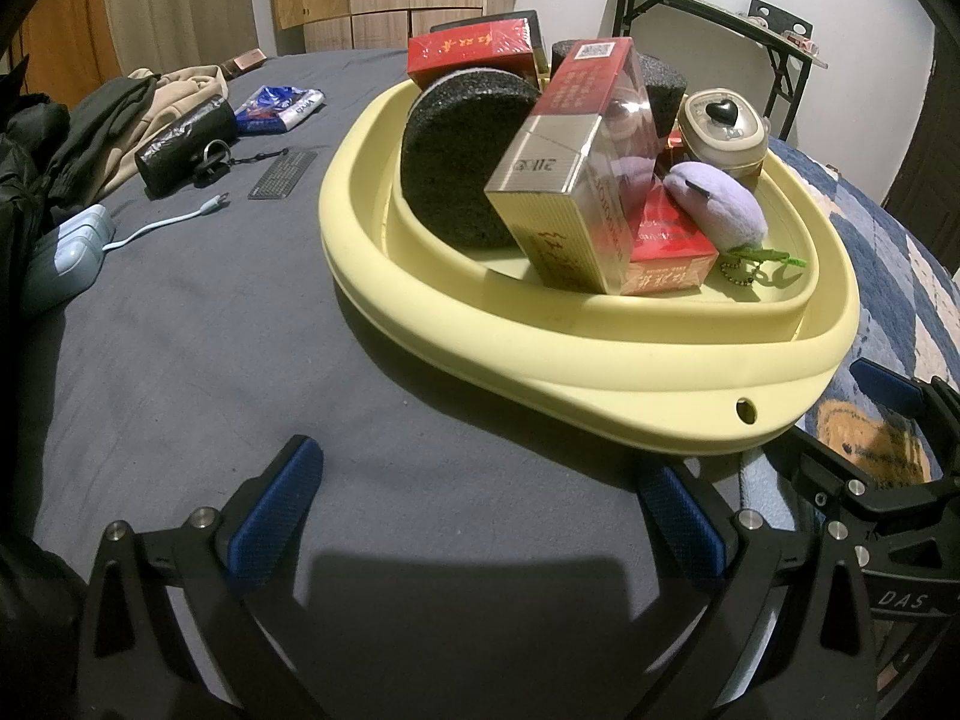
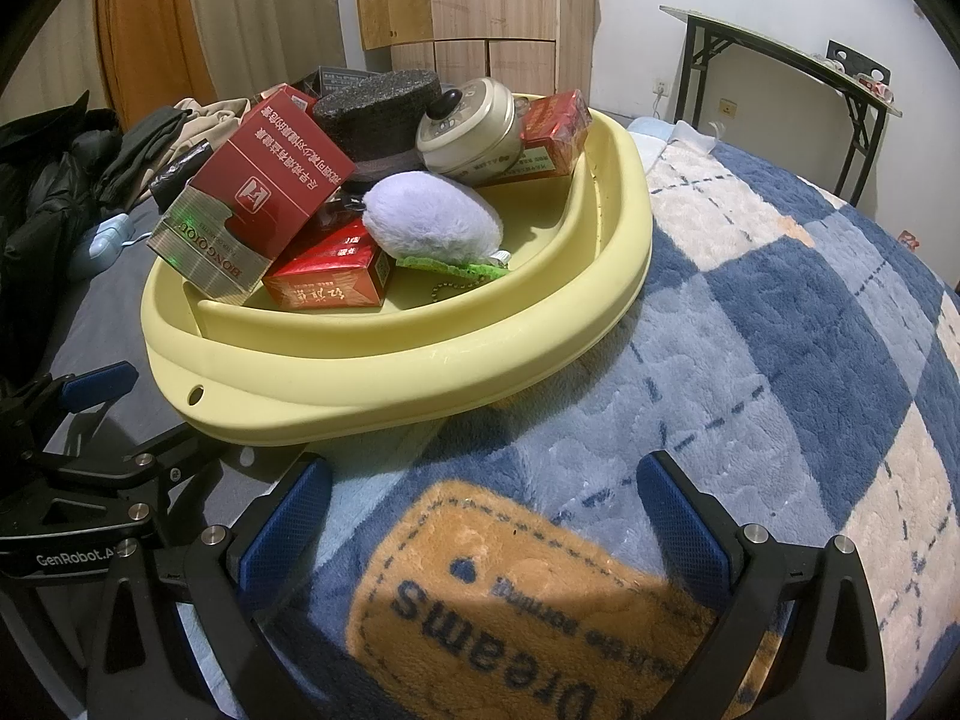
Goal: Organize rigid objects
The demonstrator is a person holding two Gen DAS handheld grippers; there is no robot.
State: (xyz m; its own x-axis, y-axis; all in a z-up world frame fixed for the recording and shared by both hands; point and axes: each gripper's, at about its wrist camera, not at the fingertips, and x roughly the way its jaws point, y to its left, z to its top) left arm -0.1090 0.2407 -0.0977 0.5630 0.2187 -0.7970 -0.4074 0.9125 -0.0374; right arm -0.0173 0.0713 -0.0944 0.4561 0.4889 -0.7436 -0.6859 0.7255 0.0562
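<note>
Bedroom, wood wardrobe behind, folding table (image 2: 780,54) at the wall. Work surface is a bed: grey sheet (image 1: 240,330) on my left side, plush blue-and-cream checked blanket (image 2: 780,312) on my right.

Yellow plastic basin (image 1: 600,354) sits across the seam of sheet and blanket, just ahead of both tools. Piled inside:
- big red-and-silver carton (image 1: 570,180), tilted, leaning on a black foam disc (image 1: 456,162)
- small red box (image 1: 666,252) flat under it
- lilac plush keychain (image 1: 720,204) with bead chain
- cream round tin (image 1: 723,132) with a dark heart knob, near the far rim
- another red box (image 1: 474,51) at the back

Left hand-held gripper (image 1: 480,510): jaws wide, nothing held, over the sheet short of the basin rim. Right hand-held gripper (image 2: 486,516): jaws wide, nothing held, over the blanket.

Risks, my read:
- pile is loose; pulling the foam disc or small box likely topples the leaning carton
- carton has glossy film, may slip in the pads
- tin is curved and smooth, could roll off its perch
- basin rests on soft bedding, a push on the rim could tip or slide it
- plush is soft, arguably not a rigid item
</note>
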